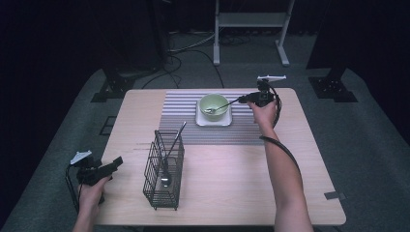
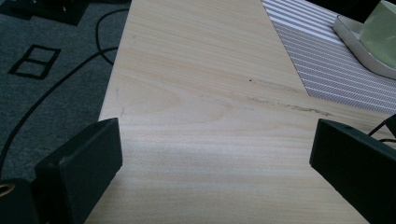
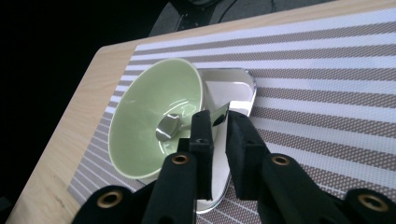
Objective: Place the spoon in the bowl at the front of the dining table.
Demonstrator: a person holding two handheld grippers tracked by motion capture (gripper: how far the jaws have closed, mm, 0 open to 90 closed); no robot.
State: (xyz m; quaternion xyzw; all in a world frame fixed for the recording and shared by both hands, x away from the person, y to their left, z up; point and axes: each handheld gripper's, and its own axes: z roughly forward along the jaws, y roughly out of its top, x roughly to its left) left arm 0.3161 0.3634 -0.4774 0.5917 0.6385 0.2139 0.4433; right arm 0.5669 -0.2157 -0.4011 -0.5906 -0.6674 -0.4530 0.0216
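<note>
A pale green bowl point(image 1: 214, 104) point(image 3: 149, 107) stands on a white square plate point(image 1: 213, 119) point(image 3: 233, 88) on the striped placemat point(image 1: 183, 130). A metal spoon point(image 1: 222, 106) point(image 3: 168, 127) lies with its head inside the bowl and its handle slanting out to the right. My right gripper point(image 1: 244, 99) point(image 3: 215, 116) is at the handle's end. Its jaws stand slightly apart, open, with the handle tip in the narrow gap. My left gripper point(image 1: 116, 163) point(image 2: 215, 135) hovers at the table's left edge, wide open with nothing between its jaws.
A black wire basket point(image 1: 164, 169) stands at the front middle of the wooden table point(image 1: 232, 183), with a long metal utensil point(image 1: 172, 147) leaning in it. The bowl point(image 2: 380, 35) and placemat point(image 2: 327, 65) lie ahead of the left gripper. Cables run over the grey floor point(image 2: 56, 84).
</note>
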